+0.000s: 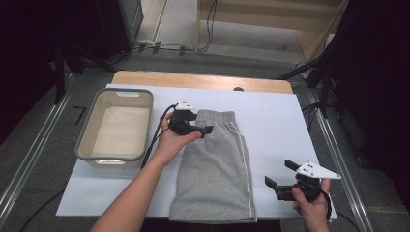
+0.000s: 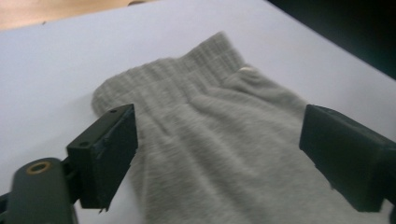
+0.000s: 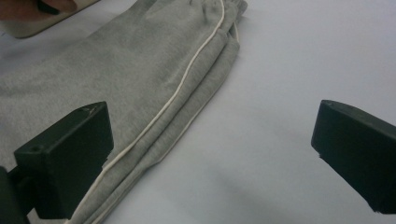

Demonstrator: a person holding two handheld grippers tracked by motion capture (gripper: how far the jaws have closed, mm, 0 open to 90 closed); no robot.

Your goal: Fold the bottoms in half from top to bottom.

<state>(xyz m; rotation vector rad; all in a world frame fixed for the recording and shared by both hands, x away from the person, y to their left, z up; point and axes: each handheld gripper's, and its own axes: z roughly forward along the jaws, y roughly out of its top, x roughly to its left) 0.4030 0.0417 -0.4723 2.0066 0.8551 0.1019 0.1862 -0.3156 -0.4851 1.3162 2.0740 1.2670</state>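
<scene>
Grey shorts with a white side stripe lie folded lengthwise on the white sheet, waistband at the far end. My left gripper hovers open at the waistband's left corner; in the left gripper view its jaws stand wide apart over the ribbed waistband, gripper midpoint. My right gripper is open to the right of the shorts' hem, above the bare sheet. The right gripper view has the shorts and stripe to the left of the gripper, nothing between its jaws.
A grey-rimmed, empty plastic basin stands at the left of the white sheet. The wooden table edge shows at the back. Metal rails and cables run along the floor on both sides.
</scene>
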